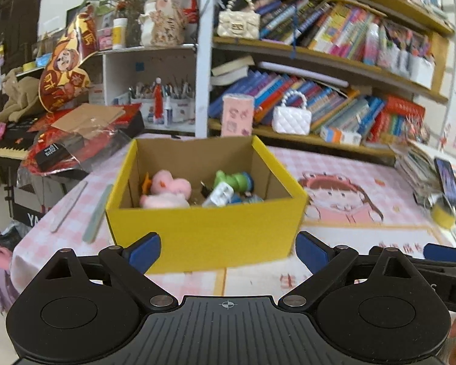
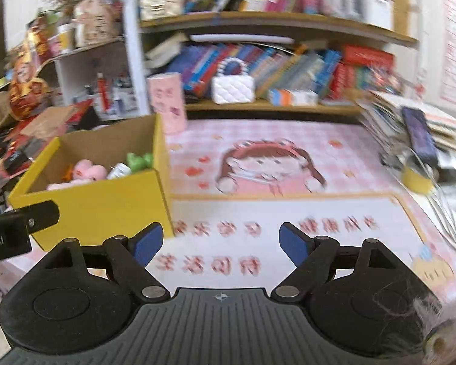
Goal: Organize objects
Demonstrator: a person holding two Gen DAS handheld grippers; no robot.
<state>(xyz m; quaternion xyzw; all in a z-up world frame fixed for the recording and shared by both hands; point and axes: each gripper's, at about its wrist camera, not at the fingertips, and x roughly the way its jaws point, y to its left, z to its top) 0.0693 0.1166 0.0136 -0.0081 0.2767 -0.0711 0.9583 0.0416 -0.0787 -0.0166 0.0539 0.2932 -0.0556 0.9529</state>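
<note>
The left gripper (image 1: pixel 228 254) and right gripper (image 2: pixel 220 243) both stand wide open, empty. The yellow box (image 1: pixel 203 237) of toys sits on the tablecloth (image 2: pixel 288 213), near the edge; a careless nudge may push it off.

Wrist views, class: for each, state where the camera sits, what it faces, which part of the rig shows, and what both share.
Left wrist: behind the open left gripper, facing the yellow box head-on; the right gripper's tip shows.
Right wrist: behind the open right gripper, facing the pink table mat; the box sits left.
Shared: box, white handbag, bookshelf.
</note>
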